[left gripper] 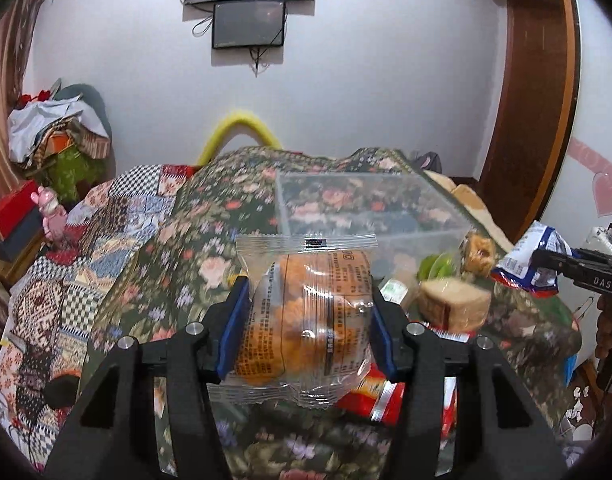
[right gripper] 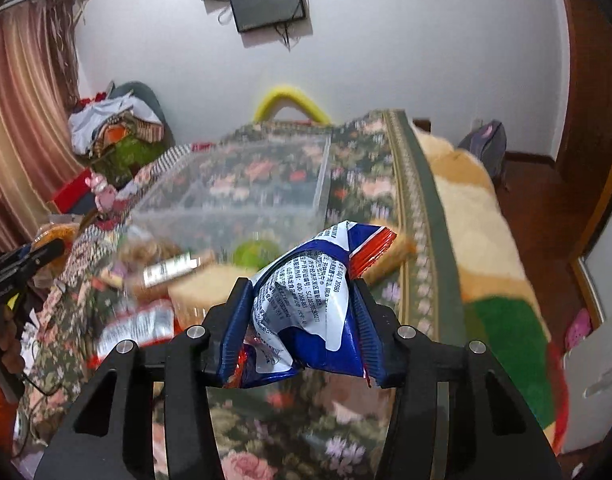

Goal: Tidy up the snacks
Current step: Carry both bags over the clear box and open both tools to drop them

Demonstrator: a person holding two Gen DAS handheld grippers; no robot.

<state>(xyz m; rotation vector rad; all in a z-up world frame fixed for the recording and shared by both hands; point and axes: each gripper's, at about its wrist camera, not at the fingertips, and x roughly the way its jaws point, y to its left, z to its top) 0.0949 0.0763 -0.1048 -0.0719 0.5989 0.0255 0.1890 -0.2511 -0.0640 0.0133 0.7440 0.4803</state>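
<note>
The left gripper [left gripper: 310,312] has its blue-padded fingers [left gripper: 234,320] pressed in on both sides of a clear-wrapped orange cake [left gripper: 306,312], holding it up off the floral bedspread [left gripper: 185,232]. Just under it lies a red snack packet [left gripper: 378,396]. A little further out, to the right, sit a wrapped pale cake wedge [left gripper: 454,306], something green [left gripper: 438,266] and a small brown pastry [left gripper: 480,254], all crowded against the near wall of the clear plastic box [left gripper: 370,204] that stands on the bed beyond.

The right gripper [right gripper: 301,320] pinches a crumpled blue-and-white snack bag [right gripper: 306,312] between its fingers [right gripper: 372,332], lifted above the bedspread. Past it, blurred, the loose snacks lie in front of the clear box [right gripper: 241,184]. A plush blanket [right gripper: 478,208] runs along the bed's right edge.
</note>
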